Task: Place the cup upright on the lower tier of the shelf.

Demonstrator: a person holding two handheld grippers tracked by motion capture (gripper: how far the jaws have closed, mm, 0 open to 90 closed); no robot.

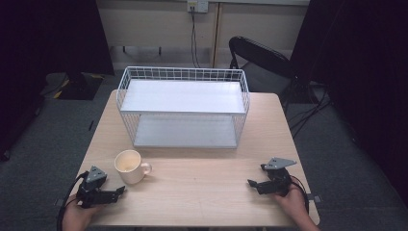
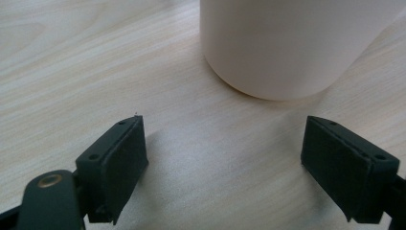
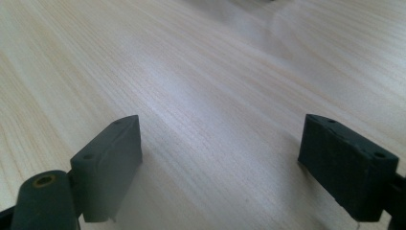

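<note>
Your left gripper [image 1: 114, 193] and right gripper [image 1: 253, 184] both rest spread apart; the cream mug [image 1: 129, 166] stands just beyond the left one, rigid, probably breakable, so pinch its wall near the rim

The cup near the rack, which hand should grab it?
Probably the left. The left gripper lies open right beside the cup, which stands just past its fingers in the left gripper view. The right gripper rests across the table, far from it.
</note>
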